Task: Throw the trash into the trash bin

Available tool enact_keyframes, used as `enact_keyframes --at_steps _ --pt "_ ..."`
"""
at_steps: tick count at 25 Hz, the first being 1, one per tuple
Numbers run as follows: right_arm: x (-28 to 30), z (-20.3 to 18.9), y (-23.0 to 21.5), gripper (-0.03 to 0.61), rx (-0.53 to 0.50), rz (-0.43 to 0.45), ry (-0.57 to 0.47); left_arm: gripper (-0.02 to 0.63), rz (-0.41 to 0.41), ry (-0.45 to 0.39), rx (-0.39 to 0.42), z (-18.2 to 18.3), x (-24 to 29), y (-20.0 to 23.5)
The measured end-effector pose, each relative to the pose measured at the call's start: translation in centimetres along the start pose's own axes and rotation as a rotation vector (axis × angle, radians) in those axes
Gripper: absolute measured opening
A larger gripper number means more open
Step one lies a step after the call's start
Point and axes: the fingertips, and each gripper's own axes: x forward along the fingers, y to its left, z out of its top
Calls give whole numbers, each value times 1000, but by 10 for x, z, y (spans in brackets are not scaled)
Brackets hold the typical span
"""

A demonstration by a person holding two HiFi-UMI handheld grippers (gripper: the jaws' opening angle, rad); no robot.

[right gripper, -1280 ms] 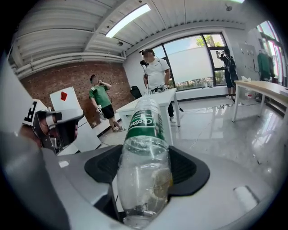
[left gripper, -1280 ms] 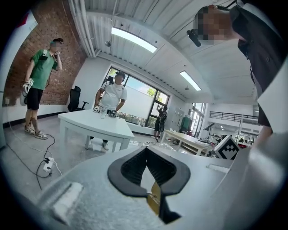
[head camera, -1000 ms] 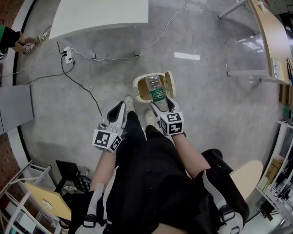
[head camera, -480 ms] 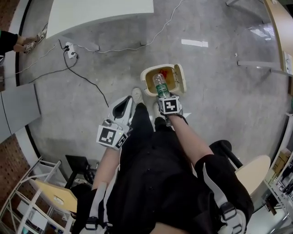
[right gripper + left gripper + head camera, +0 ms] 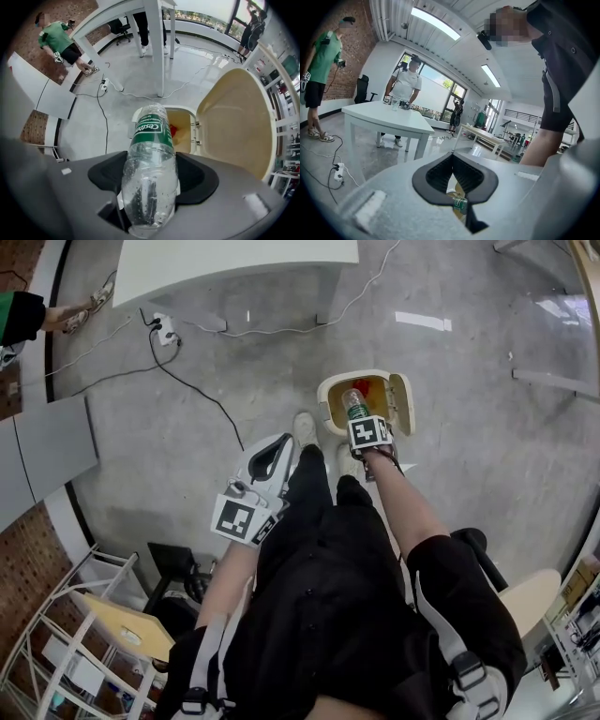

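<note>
1. Grey concrete floor (image 5: 187, 437) fills my head view. The cream trash bin (image 5: 327, 399) sits at 12 o'clock from my feet, its lid (image 5: 401, 404) is swung open toward 3 o'clock, and something red lies inside.
2. Big change on the right gripper (image 5: 359, 418): it has dropped and tipped over. A second ago the bottle lay stretched out across the opening; now I see it almost end-on, neck pointing down at the bin's mouth.
3. That bottle (image 5: 149, 140), clear plastic with a green label, is still clamped between the right fingers. They stand wide only because the body is fat, with the pads pressing its sides near the base.
4. In the right gripper view the neck lines up with the opening at 12 o'clock, and the lid stands clear at 2 o'clock.
5. The left gripper (image 5: 270, 454) hangs at 9 o'clock of the right one, beside my leg. Its fingers are pressed together with nothing between them, and it has barely drifted.
6. My read is that the approach is about done: the trash is over the mouth but not yet released. Next comes spreading the right fingers. The risk is the bottle clipping the near rim and bouncing onto the floor.
</note>
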Motion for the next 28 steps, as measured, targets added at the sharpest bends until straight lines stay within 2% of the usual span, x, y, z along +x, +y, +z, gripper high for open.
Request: enact_keyframes --at_steps 9,13,16,20,23,24,28 --pt "31 3 0 325 -37 -16 97 2 65 36 -32 -16 -20 37" --pt "37 9 -3 328 -57 -32 84 2 60 46 -43 -21 -23 39" --pt "36 18 -8 385 -33 -41 55 2 50 55 -53 -24 -24 40" --pt "28 22 -12 383 4 -50 7 2 36 62 -57 -28 -20 39" --pt "8 22 -15 311 62 -75 -48 2 14 58 -53 -28 -14 37" --pt "1 26 -16 275 73 -76 -89 2 5 53 -49 -25 -11 37" --pt "-43 49 -9 213 83 -60 -240 0 -27 6 -15 -1 5 35"
